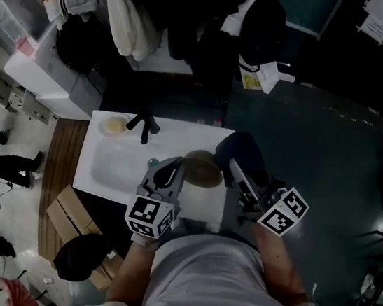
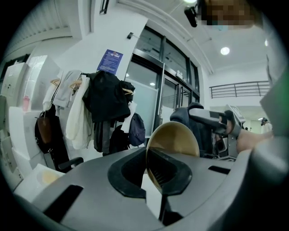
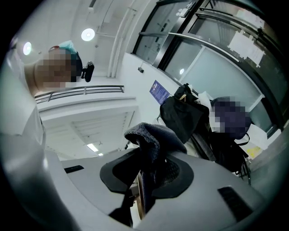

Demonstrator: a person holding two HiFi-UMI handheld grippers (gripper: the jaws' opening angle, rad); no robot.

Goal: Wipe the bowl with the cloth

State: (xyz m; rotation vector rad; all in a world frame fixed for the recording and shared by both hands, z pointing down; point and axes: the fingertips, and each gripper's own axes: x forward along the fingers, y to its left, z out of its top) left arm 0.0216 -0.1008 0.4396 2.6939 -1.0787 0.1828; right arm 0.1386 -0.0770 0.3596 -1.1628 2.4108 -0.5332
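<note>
Grey shirt of the person fills the bottom of the head view. Just above it, both marker-cube tongs are held over the near edge of a white rectangular sink with a black tap. Left gripper has the round tan-gold bowl by its rim, tipped on edge, off the counter, between the two grippers. Right gripper carries a bunched dark blue-grey cloth just beside the bowl; can't confirm contact from here. Left gripper view: left gripper jaws pinched tight on the bowl rim, one jaw on each face, with the cloth behind it. Right gripper view: right gripper jaws clamped on a fold of the cloth, the rest mushrooming over the tips. Judgement: bowl looks rigid, light and smooth, so slippery at a thin rim pinch and likely to pivot under wipe pressure. Best hold is deep on the rim, pushing the cloth toward the held side. Cloth is soft and compliant, so it grips fine anywhere.
</note>
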